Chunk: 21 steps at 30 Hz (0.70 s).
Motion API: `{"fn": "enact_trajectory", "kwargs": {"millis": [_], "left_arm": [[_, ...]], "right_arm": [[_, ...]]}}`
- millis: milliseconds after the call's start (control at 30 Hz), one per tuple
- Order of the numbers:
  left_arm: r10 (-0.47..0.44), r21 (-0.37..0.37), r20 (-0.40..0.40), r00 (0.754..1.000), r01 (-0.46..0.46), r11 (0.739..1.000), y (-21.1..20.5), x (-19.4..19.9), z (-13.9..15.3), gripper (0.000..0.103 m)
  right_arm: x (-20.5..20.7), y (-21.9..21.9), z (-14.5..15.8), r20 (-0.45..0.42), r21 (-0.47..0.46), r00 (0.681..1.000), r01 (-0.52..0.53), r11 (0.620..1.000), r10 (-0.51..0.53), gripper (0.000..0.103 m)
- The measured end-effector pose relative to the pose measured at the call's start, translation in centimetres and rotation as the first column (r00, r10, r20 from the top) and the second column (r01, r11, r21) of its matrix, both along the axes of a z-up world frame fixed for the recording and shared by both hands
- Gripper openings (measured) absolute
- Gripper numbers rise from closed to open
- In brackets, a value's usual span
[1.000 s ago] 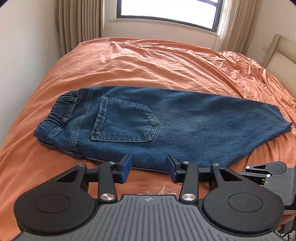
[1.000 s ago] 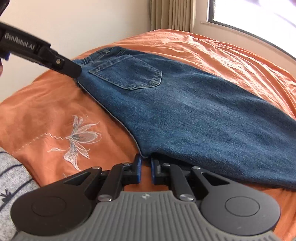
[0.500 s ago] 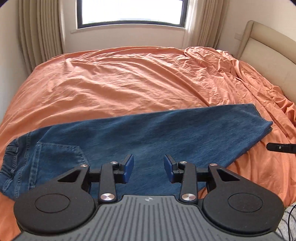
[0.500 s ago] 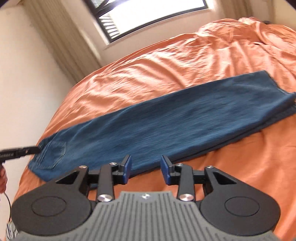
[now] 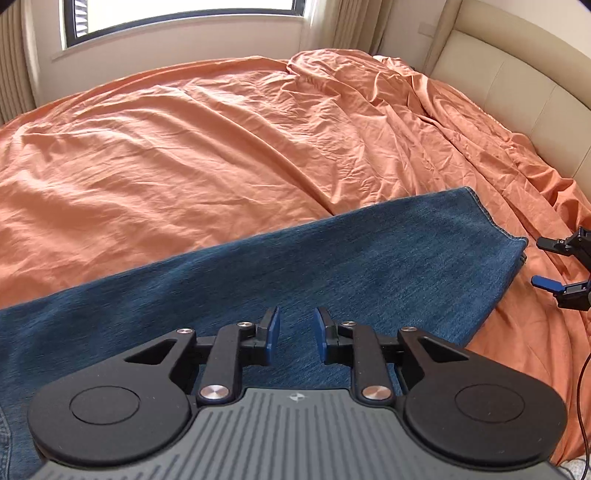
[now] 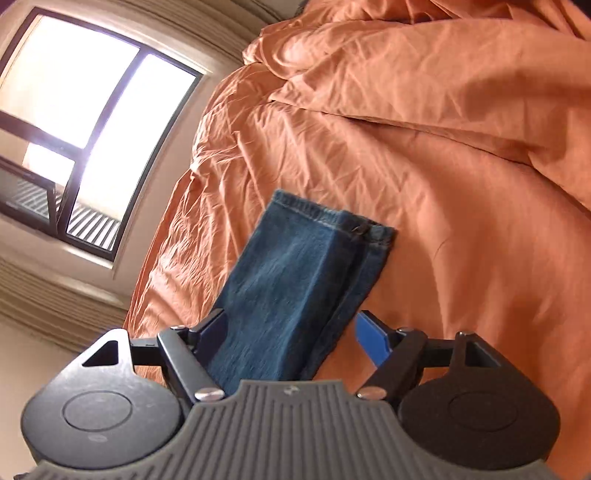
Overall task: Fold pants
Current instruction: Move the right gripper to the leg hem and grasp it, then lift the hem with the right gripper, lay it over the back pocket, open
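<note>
Blue jeans (image 5: 332, 273) lie folded lengthwise on the orange bedspread (image 5: 184, 147), leg hems to the right. My left gripper (image 5: 295, 332) is open and empty, just above the middle of the legs. My right gripper (image 5: 557, 266) shows at the right edge of the left wrist view, open, just beyond the hems. In the right wrist view the right gripper (image 6: 291, 328) is wide open and rolled sideways. The stacked leg ends (image 6: 303, 280) run between its fingers, and the hem (image 6: 332, 218) lies ahead. I cannot tell if it touches the fabric.
A beige padded headboard (image 5: 517, 85) stands at the right of the bed. A window (image 5: 177, 22) and curtains are at the far side. Bunched bedspread folds (image 5: 424, 96) lie near the headboard. A thin cable (image 5: 583, 387) hangs at the right edge.
Both grippers have swept right along the jeans from the waist end toward the leg hems. The right gripper opened wider, rolled sideways and now straddles the leg ends.
</note>
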<state>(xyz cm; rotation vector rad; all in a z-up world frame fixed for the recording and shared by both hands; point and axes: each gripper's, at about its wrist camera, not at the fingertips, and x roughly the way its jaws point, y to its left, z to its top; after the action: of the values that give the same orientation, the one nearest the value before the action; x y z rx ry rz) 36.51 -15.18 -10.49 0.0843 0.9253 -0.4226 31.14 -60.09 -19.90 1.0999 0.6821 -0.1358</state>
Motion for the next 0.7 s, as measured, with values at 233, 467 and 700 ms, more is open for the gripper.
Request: {"fn": "enact_trajectory", "kwargs": {"millis": [233, 467, 700], "left_arm": [[-0.005, -0.036, -0.038, 0.999, 0.004, 0.999, -2.8, 3.9, -3.3, 0.026], [-0.022, -0.016, -0.039, 0.999, 0.022, 1.0, -4.3, 6.7, -4.9, 0.026], [-0.009, 0.035, -0.009, 1.0, 0.009, 0.999, -5.2, 10.1, -6.3, 0.021]], "right_arm": [[2.2, -2.9, -4.8, 0.021, 0.087, 0.999, 0.028, 0.996, -0.03, 0.058], [1.8, -4.3, -6.1, 0.059, 0.076, 0.998, -0.002, 0.997, -0.003, 0.008], [2.6, -3.7, -5.6, 0.053, -0.024, 0.998, -0.031, 0.999, 0.032, 0.005]]}}
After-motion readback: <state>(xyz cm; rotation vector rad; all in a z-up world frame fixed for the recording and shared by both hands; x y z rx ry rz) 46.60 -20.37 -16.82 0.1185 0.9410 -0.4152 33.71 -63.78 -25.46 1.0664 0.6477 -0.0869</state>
